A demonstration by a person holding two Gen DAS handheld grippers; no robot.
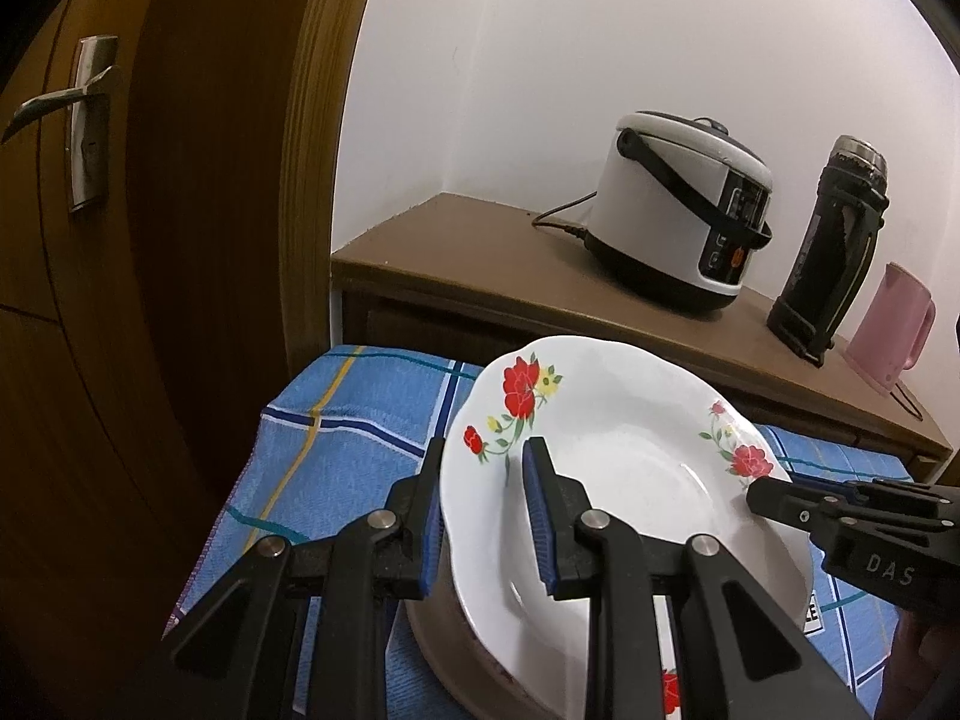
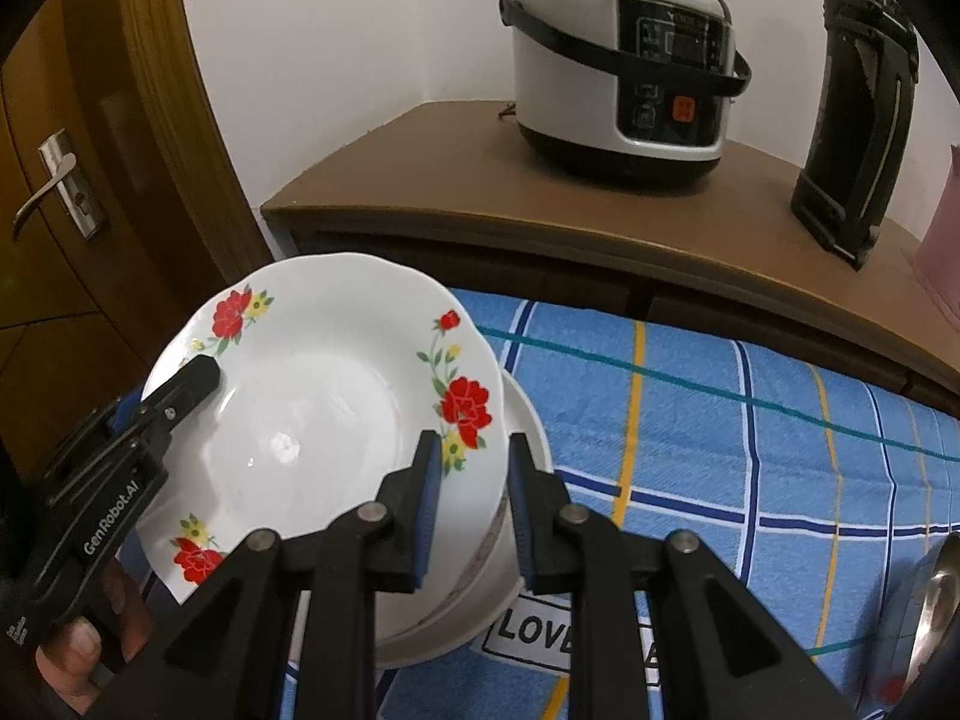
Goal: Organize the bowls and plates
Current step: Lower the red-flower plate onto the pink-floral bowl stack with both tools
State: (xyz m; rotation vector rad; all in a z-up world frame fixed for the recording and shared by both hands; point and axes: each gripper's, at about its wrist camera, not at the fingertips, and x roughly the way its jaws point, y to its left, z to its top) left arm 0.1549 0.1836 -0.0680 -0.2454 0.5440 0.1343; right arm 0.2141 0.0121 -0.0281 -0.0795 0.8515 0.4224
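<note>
A white floral plate (image 1: 630, 480) (image 2: 312, 414) hangs tilted just above a stack of white dishes (image 2: 531, 438) (image 1: 432, 630) on the blue checked cloth. My left gripper (image 1: 483, 510) is shut on the plate's left rim, one pad inside the dish and one under it. It also appears at the left edge of the right wrist view as the left gripper (image 2: 198, 378). My right gripper (image 2: 474, 510) is shut on the opposite rim by the red flower. Its tip shows in the left wrist view as the right gripper (image 1: 774, 495). A hand holds each tool.
The blue checked cloth (image 2: 720, 420) covers the near surface. Behind it a wooden cabinet (image 2: 480, 198) carries a rice cooker (image 2: 624, 60), a black thermos (image 2: 858, 108) and a pink jug (image 1: 894, 330). A wooden door with a handle (image 1: 84, 120) stands left. A metal utensil (image 2: 936, 594) lies at far right.
</note>
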